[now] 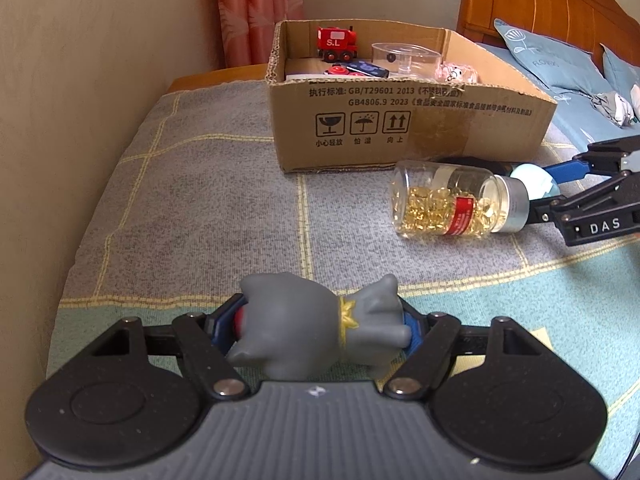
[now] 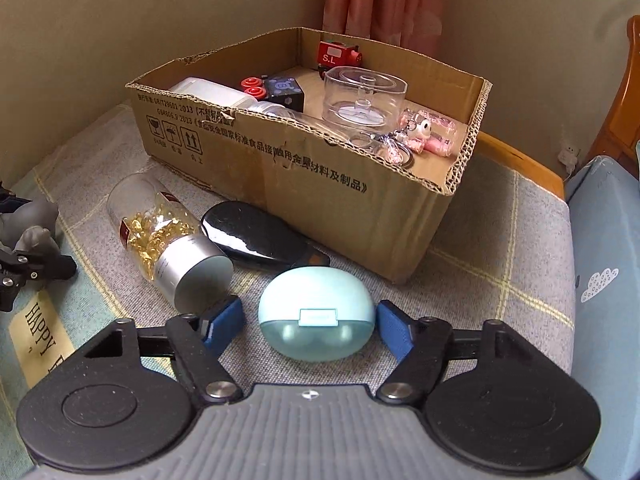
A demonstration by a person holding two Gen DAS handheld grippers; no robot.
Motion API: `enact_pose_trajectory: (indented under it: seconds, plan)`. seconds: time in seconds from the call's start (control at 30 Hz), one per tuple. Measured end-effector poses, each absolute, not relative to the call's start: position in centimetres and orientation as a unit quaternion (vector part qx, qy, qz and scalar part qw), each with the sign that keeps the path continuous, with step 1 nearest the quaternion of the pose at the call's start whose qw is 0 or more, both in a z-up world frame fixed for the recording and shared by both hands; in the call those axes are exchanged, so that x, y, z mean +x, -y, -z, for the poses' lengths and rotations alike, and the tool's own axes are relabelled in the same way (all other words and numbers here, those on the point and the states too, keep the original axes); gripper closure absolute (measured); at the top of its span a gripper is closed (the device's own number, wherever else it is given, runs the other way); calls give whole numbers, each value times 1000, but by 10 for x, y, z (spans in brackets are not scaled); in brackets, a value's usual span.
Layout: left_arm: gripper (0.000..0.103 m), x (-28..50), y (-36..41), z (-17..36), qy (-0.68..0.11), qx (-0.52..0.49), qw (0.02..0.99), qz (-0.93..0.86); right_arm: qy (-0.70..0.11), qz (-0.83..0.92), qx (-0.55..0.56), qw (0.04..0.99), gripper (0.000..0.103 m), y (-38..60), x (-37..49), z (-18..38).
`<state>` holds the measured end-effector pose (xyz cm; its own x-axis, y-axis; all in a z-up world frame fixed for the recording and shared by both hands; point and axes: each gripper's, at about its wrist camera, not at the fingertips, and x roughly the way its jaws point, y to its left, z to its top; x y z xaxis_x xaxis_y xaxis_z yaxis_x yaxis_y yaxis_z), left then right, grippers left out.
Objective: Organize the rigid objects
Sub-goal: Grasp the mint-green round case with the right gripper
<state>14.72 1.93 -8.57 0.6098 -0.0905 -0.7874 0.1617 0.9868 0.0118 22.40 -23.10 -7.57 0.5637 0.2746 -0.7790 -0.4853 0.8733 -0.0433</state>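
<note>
My left gripper (image 1: 320, 324) is shut on a grey rubber toy figure (image 1: 316, 328), held sideways between the blue pads just above the blanket. My right gripper (image 2: 310, 320) is open, its pads either side of a pale blue earbud case (image 2: 316, 312) lying on the blanket; a small gap shows on each side. A clear bottle of golden capsules (image 2: 168, 236) lies on its side left of the case, also in the left wrist view (image 1: 452, 206). A glossy black oval object (image 2: 256, 236) lies behind the case. The cardboard box (image 2: 320, 176) stands beyond.
The box (image 1: 400, 128) holds a red toy train (image 1: 336, 42), a clear plastic tub (image 2: 364, 96), a white bottle (image 2: 212, 94), a black cube (image 2: 284, 90) and pink keychains (image 2: 424, 136). A wall runs on the left, curtains behind, and blue pillows (image 1: 552, 60) at the right.
</note>
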Motion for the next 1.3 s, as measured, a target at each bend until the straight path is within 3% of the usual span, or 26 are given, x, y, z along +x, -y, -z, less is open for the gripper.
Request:
enact_pose_trajectory:
  seconds: [0.03,0.87,1.0,1.3]
  plan:
    - [28,147,-19,86,-436,41,896,70,-413,-218,-127,875,37,230,223,75]
    - [23,143,-24,82,-431,56,897,79,-437,-174,-106,876,35,238,180,71]
    - [30,144,-26,83,-434,49,895,91,-439,-173,-104,876,36,239,180,71]
    - [31,146,-25,74,-437,70,890,106,-445,-174,-123,870,37,235,175,67]
